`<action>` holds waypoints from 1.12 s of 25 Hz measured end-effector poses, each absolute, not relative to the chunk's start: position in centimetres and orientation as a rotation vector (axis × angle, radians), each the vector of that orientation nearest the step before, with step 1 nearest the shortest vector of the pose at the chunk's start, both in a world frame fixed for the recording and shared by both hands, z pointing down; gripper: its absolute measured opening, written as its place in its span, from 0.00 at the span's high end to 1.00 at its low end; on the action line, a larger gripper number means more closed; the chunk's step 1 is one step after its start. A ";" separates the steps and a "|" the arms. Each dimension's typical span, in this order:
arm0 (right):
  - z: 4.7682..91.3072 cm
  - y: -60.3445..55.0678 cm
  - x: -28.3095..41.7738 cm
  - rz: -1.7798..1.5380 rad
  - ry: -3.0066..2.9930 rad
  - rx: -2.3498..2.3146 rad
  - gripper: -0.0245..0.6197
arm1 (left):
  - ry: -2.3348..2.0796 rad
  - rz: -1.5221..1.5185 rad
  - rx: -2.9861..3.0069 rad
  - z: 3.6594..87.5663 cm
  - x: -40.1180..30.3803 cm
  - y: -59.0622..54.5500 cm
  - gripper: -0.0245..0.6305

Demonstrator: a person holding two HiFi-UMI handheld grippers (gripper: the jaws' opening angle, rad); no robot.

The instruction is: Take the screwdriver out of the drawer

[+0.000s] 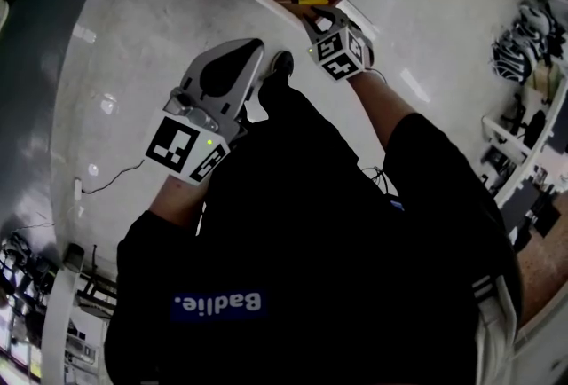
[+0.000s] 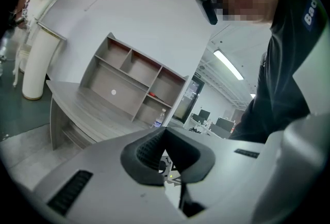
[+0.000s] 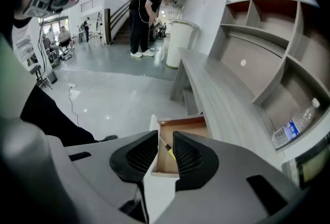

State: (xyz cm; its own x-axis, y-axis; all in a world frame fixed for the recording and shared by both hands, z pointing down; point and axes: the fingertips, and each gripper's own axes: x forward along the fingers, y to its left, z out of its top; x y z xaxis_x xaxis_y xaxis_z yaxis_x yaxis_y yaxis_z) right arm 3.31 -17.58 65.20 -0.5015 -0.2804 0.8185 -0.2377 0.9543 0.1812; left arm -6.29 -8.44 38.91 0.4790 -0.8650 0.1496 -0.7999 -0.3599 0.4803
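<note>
The slim screwdriver (image 3: 168,150) had a yellow handle, a black collar and a pale metal shaft. The open wooden drawer (image 3: 185,122) was warm tan inside, with a white front. The right gripper (image 3: 165,136) and the left gripper (image 2: 165,131) were light grey, their jaws lined with black ribbed pads (image 3: 139,158), and each bore black-and-white square markers. The long worktop (image 3: 221,99) showed grey wood grain. The open shelf unit (image 3: 268,63) had grey panels and reddish-brown inner walls. The person's shirt (image 1: 311,223) was black, with a blue patch (image 1: 219,303) lettered in white. The glossy floor (image 1: 160,28) was pale grey.
</note>
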 end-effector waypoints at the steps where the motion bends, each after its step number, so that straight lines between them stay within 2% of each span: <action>1: 66.2 -17.6 3.4 -0.065 -2.093 0.357 0.79 | -1.380 -0.177 2.230 39.1 -6.6 -8.4 0.96; 13: 76.8 -19.2 4.6 -0.206 -1.794 0.272 0.77 | -1.414 -0.182 2.190 41.4 -9.7 -8.1 0.96; 28: 81.5 -21.4 4.2 -0.455 -1.626 0.034 0.75 | -1.438 -0.135 2.094 44.8 -11.2 -6.3 0.96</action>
State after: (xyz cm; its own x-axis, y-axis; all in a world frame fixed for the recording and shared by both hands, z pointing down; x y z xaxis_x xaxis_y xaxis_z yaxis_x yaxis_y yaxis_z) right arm 4.16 -21.37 81.49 -0.1171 -0.2897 0.9499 0.2460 0.9182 0.3104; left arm -11.19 -6.31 44.76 0.4112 -0.8798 0.2385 -0.8199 -0.2426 0.5185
